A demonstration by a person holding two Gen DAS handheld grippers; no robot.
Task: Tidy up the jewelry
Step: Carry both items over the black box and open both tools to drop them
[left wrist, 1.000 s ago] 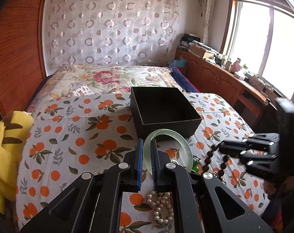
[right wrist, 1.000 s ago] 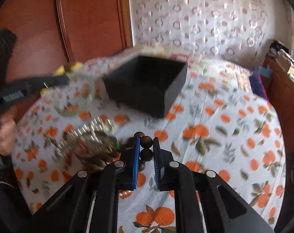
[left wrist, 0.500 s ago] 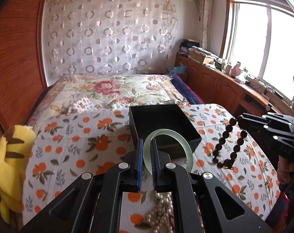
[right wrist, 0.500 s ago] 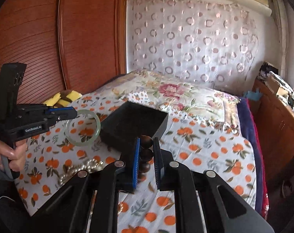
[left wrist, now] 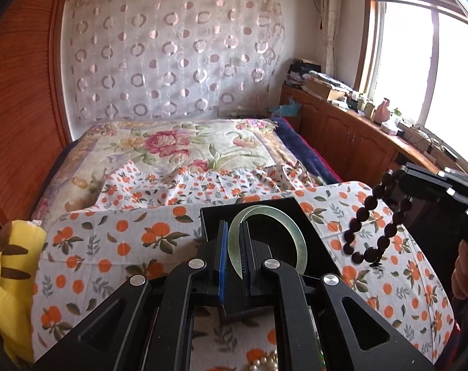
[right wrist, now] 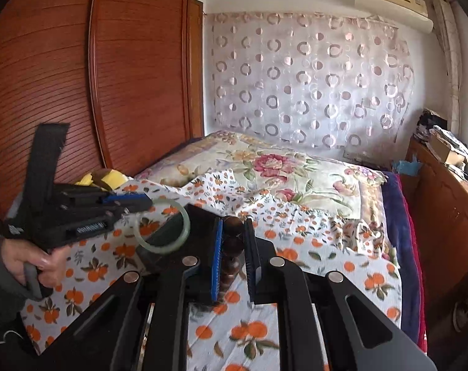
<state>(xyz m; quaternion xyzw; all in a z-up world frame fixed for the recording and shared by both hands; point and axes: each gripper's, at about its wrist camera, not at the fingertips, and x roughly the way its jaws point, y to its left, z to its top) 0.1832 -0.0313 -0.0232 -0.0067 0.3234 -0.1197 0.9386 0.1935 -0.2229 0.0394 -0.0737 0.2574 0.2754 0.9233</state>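
Observation:
My left gripper (left wrist: 234, 232) is shut on a pale green jade bangle (left wrist: 291, 232) and holds it in the air over the open black box (left wrist: 314, 225) on the bed. It also shows in the right wrist view (right wrist: 141, 205) with the bangle (right wrist: 184, 228). My right gripper (right wrist: 234, 225) is shut on a dark wooden bead bracelet (right wrist: 232, 247); in the left wrist view the gripper (left wrist: 391, 179) holds the beads (left wrist: 357, 232) hanging to the right of the box. A pearl strand (left wrist: 265, 363) lies on the sheet below my left gripper.
The bed has an orange-print sheet (left wrist: 110, 247) and a floral quilt (left wrist: 178, 145). A yellow plush toy (left wrist: 8, 278) lies at the left edge. A wooden wardrobe (right wrist: 79, 77) stands left; low cabinets (left wrist: 357, 142) and a window are on the right.
Both grippers have risen higher above the bed with their jewelry. The box now sits lower and closer under the left gripper, and the bead bracelet hangs nearer the box.

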